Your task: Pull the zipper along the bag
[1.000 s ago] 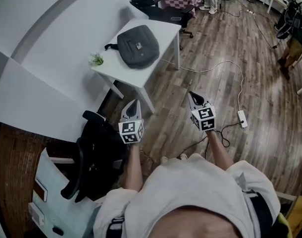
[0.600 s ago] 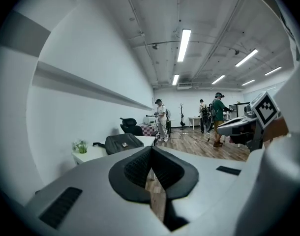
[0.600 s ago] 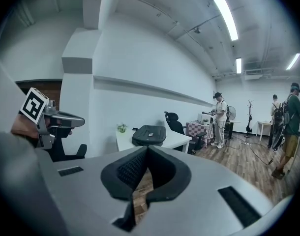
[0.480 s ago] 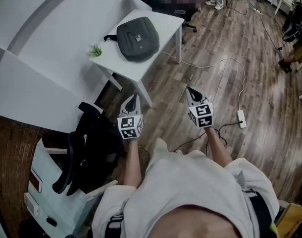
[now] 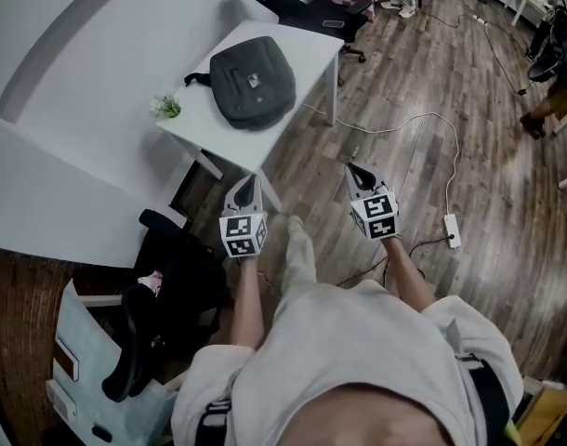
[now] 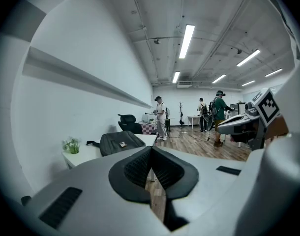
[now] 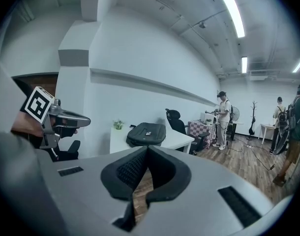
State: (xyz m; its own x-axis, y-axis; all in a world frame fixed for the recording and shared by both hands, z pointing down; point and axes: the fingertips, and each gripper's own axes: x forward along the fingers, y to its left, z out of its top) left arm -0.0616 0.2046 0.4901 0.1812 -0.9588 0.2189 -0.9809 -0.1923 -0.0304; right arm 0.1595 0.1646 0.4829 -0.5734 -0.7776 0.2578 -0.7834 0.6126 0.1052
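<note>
On the white table [image 5: 311, 49] ahead, the bag [image 5: 253, 84] lies untouched. The left gripper [image 5: 250, 181] and right gripper [image 5: 354, 169], jaws together and empty, have been brought nearer it; the approach is judged under way.

The dark grey soft fabric bag [image 5: 265, 98], rounded in outline and low in profile, lies flat on the white square table [image 5: 313, 48], filling much of the middle of the top and keeping within its edges; a small pale label [image 5: 254, 79] sits near the centre of its upper face; the zipper is too small to make out, so whether it is open or closed cannot be told. A black strap [image 5: 195, 78] sticks out from the end nearest the wall, toward the small green plant [image 5: 164, 107] at the table's corner; bag and plant stand apart.
</note>
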